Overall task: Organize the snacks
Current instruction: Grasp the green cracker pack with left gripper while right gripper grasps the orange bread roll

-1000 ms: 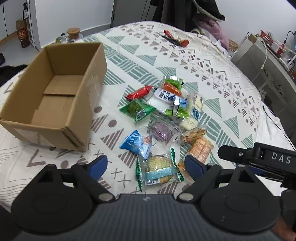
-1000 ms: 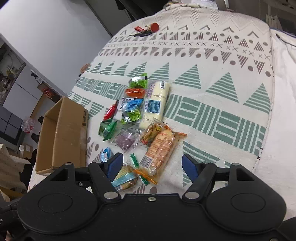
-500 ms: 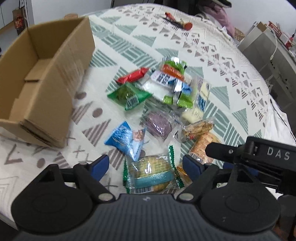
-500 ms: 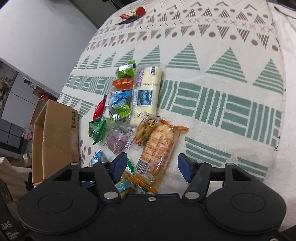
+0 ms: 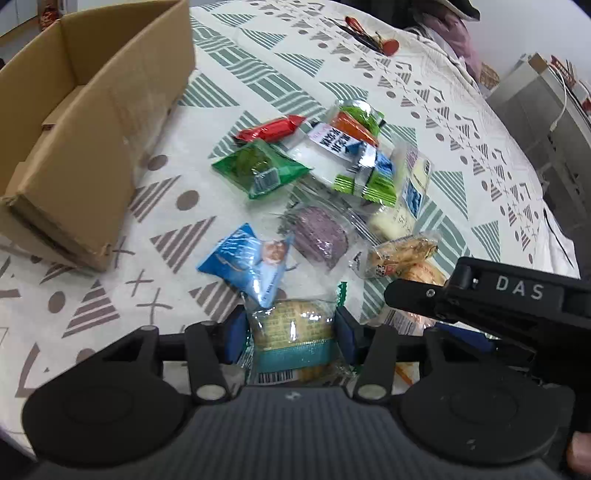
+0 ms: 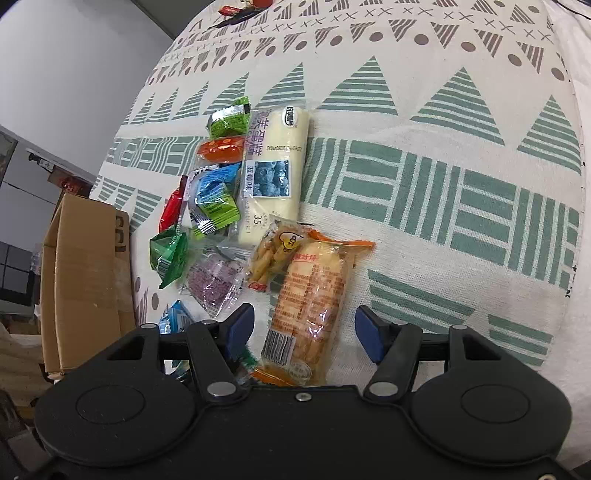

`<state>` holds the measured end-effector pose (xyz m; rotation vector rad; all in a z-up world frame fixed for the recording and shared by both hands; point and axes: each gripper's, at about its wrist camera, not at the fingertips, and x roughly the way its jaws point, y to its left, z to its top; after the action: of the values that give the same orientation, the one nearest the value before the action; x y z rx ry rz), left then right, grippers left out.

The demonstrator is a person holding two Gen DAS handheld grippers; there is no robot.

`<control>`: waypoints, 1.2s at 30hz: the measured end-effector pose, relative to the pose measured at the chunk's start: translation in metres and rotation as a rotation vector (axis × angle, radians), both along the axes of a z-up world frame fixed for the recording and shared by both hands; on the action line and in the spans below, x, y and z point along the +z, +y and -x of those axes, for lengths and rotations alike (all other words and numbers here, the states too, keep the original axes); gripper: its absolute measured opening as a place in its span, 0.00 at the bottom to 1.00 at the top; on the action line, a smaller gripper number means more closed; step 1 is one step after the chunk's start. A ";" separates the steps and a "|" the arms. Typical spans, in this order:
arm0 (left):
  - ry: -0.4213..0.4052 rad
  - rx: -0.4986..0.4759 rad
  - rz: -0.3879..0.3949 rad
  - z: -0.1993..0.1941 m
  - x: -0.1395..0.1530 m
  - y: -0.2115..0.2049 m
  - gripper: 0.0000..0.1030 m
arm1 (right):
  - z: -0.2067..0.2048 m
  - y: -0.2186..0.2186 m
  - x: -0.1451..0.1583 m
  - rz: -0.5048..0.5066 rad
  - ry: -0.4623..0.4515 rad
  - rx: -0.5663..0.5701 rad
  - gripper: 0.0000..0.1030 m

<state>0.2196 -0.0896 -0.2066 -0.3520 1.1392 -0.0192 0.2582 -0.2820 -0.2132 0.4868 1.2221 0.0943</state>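
Observation:
Several wrapped snacks lie in a pile on the patterned tablecloth [image 5: 369,96]. My left gripper [image 5: 291,332] is shut on a clear-wrapped cake with a teal band [image 5: 293,334], its blue pads pressing both sides. A blue packet [image 5: 245,260] and a purple cake [image 5: 321,236] lie just beyond it. My right gripper [image 6: 304,326] is open, its fingers straddling a long orange-wrapped biscuit pack [image 6: 314,295] without touching it. The open cardboard box [image 5: 85,122] stands at the left, with nothing showing in the part of it that I see.
The right gripper's black body [image 5: 517,295] sits close to the right of my left gripper. A long white roll pack [image 6: 275,166], green packets [image 5: 258,168] and a red candy [image 5: 269,127] lie further off. Red-handled tools [image 5: 369,35] rest at the far side.
My left gripper moved forward and down over the teal-banded cake and closed on it. My right gripper moved closer over the orange biscuit pack and stayed open.

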 end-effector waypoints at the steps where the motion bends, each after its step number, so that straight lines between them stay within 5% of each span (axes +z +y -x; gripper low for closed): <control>1: -0.002 0.003 -0.003 0.001 0.002 0.001 0.48 | 0.000 0.000 -0.001 0.003 0.001 -0.001 0.59; 3: -0.009 0.008 -0.003 0.003 0.005 0.003 0.48 | 0.000 0.003 -0.003 0.010 0.007 0.004 0.54; 5: -0.020 0.015 -0.007 0.005 0.010 0.004 0.48 | 0.001 0.005 -0.005 0.016 0.017 0.018 0.37; 7: -0.033 0.021 -0.011 0.008 0.016 0.006 0.48 | 0.003 0.006 -0.004 0.011 0.011 0.024 0.35; 36: -0.252 0.087 -0.100 0.044 0.118 0.067 0.48 | 0.030 0.054 0.075 -0.147 -0.343 0.186 0.33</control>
<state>0.1755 -0.0221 -0.0890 -0.3007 0.8714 0.0678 0.2286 -0.2280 -0.1380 0.4620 0.9238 0.4126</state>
